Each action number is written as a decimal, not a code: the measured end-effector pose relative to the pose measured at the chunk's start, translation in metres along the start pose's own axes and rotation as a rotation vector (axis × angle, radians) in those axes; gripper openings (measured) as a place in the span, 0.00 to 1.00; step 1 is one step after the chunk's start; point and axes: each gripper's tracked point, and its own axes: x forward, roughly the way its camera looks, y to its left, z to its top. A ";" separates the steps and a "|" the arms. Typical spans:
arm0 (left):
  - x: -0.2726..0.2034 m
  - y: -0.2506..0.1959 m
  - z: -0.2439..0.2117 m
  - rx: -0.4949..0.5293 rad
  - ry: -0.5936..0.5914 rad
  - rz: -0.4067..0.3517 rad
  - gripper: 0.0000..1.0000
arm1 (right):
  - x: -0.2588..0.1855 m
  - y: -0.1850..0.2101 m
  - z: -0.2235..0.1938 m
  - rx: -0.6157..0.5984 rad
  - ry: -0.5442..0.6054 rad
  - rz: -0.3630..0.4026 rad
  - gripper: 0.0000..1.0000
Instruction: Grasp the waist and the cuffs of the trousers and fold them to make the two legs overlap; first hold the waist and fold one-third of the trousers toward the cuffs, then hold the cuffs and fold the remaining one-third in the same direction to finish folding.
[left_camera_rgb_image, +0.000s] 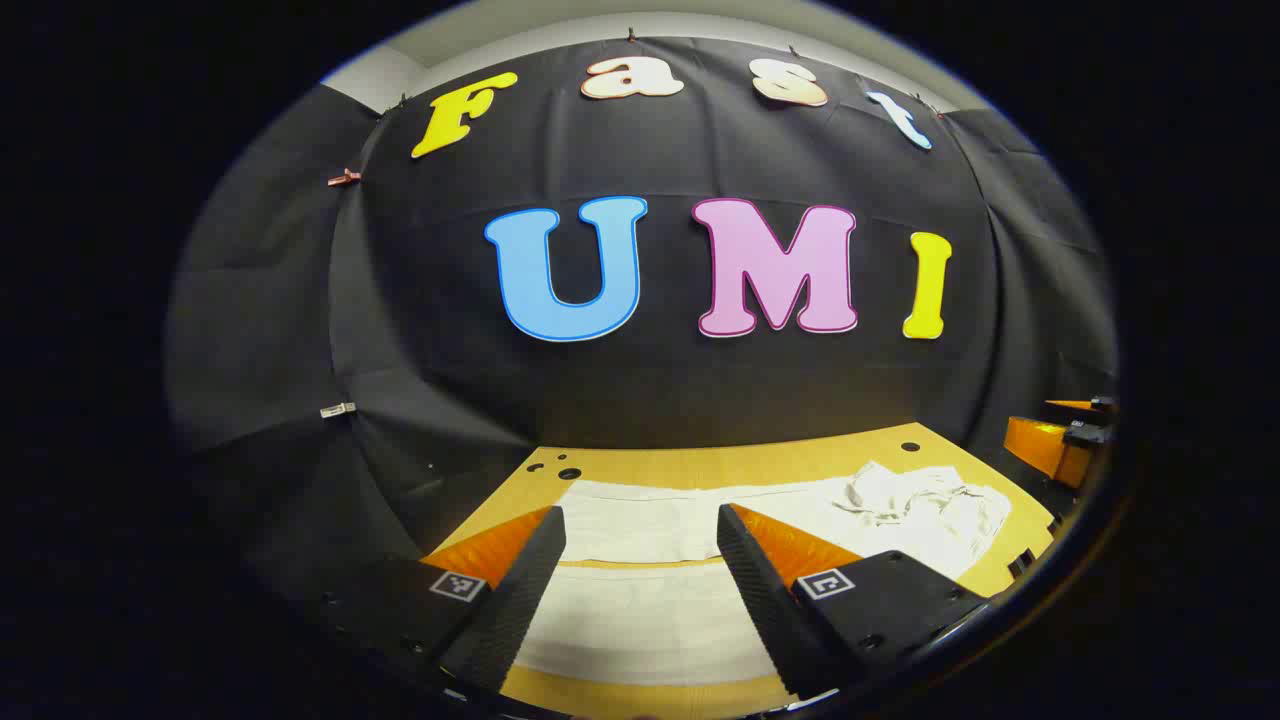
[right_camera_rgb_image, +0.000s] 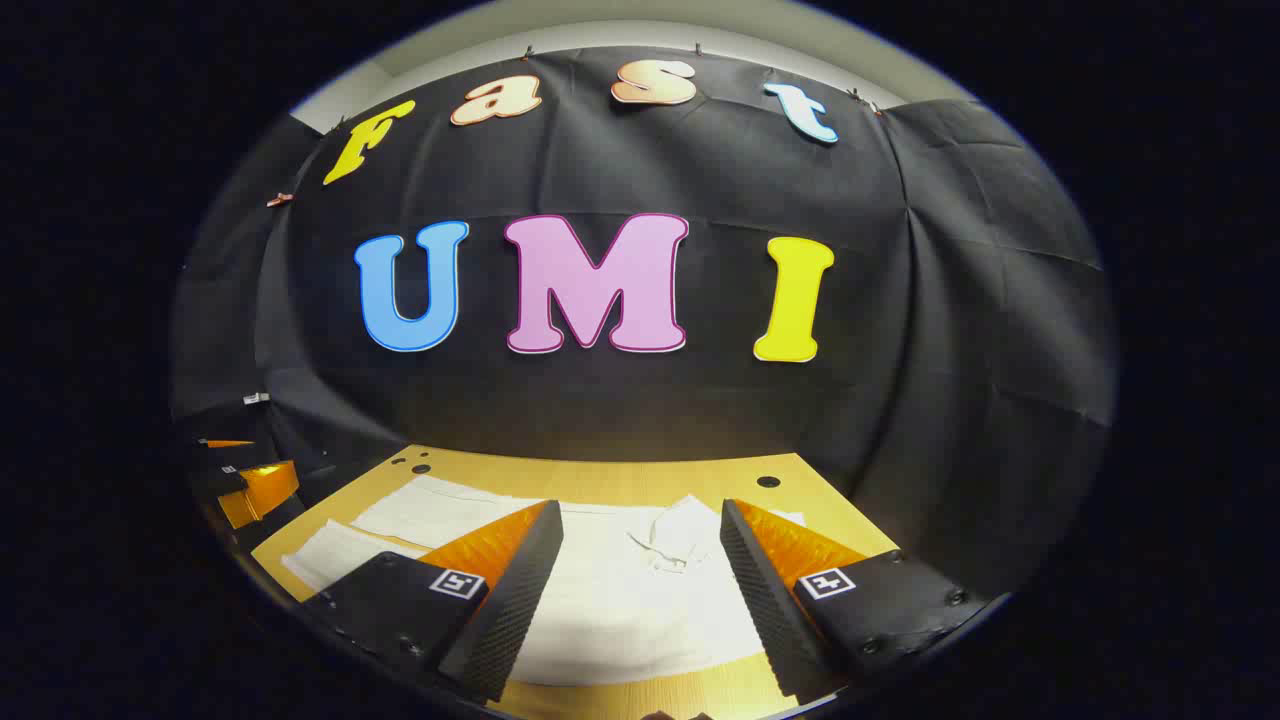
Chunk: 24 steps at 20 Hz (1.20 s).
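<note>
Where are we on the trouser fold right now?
Nothing looks folded: the white cloth trousers lie spread on the yellow wooden table, two legs apart, waist bunched. The left gripper and right gripper hover open, holding nothing. Overlapping the legs and both one-third folds remain.

One pair of white trousers (left_camera_rgb_image: 700, 560) lies on one yellow wooden table (left_camera_rgb_image: 700, 465) — two legs side by side. Two grippers: left gripper (left_camera_rgb_image: 640, 590), right gripper (right_camera_rgb_image: 640, 590). Round holes in the tabletop — perhaps four, hard to count.
</note>
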 end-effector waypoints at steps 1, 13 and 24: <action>0.002 0.000 -0.001 -0.005 0.000 0.002 0.97 | 0.000 0.000 0.000 0.000 0.000 0.000 0.98; 0.015 0.002 -0.004 -0.032 0.001 0.075 0.97 | 0.000 0.000 0.000 0.000 0.000 0.000 0.98; 0.036 -0.020 -0.019 -0.053 0.029 0.168 0.97 | 0.046 -0.036 -0.030 -0.102 0.059 0.130 0.98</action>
